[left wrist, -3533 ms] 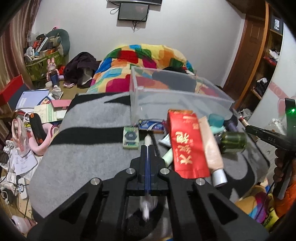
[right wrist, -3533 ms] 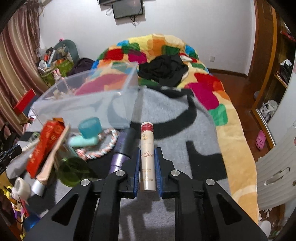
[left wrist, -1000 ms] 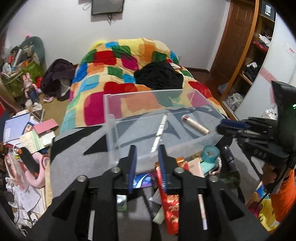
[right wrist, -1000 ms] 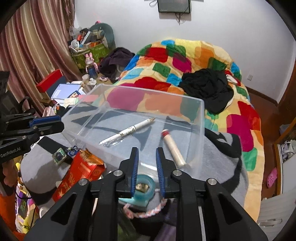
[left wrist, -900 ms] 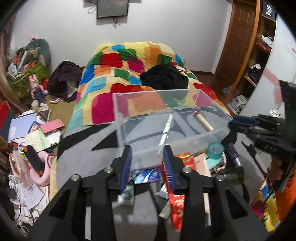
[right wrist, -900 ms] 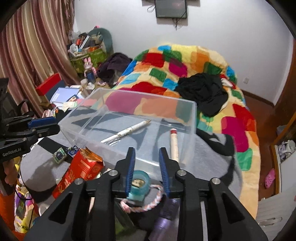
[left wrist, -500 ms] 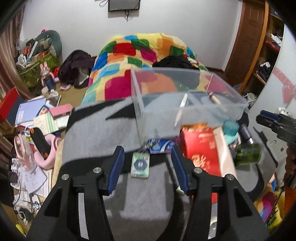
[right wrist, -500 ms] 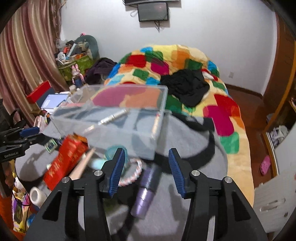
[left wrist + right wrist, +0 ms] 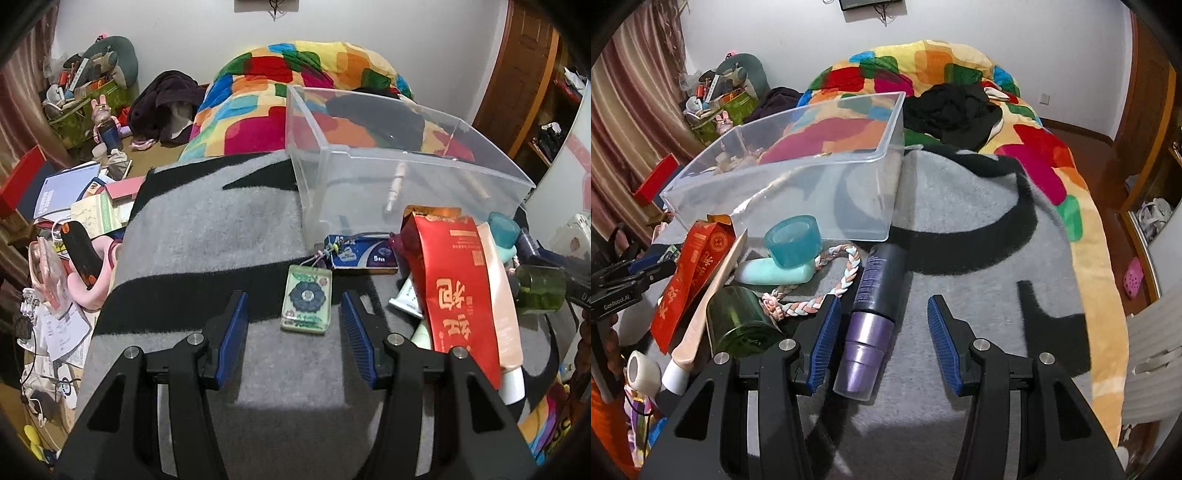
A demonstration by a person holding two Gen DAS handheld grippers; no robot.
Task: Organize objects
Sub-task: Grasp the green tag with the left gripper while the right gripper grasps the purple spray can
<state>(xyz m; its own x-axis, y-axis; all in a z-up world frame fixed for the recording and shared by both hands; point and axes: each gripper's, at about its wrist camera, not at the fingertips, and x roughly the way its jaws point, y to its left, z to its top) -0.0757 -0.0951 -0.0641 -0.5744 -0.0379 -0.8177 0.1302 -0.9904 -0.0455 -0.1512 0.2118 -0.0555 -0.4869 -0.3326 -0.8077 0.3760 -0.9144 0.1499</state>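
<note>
A clear plastic bin (image 9: 406, 166) (image 9: 812, 155) stands on a grey and black blanket (image 9: 221, 229) and holds a white pen (image 9: 393, 188) and a slim tube. My left gripper (image 9: 293, 332) is open, its jaws either side of a small clear green card with a flower (image 9: 306, 301). My right gripper (image 9: 882, 338) is open, with a dark bottle with a purple cap (image 9: 875, 306) lying between the jaws, close to the left one. Both grippers are empty.
Beside the bin lie a red packet (image 9: 450, 280) (image 9: 692, 269), a peach tube (image 9: 709, 295), a green bottle (image 9: 742, 321), a teal cup (image 9: 793, 240), a braided rope (image 9: 827, 284) and a blue sachet (image 9: 364, 253). A colourful quilt (image 9: 960, 74) lies behind. Clutter covers the floor at left (image 9: 66, 206).
Both grippers let go of the pen and the tube into the bin, drew back and came down low. Their jaws have opened wide around the green card and the purple-capped bottle.
</note>
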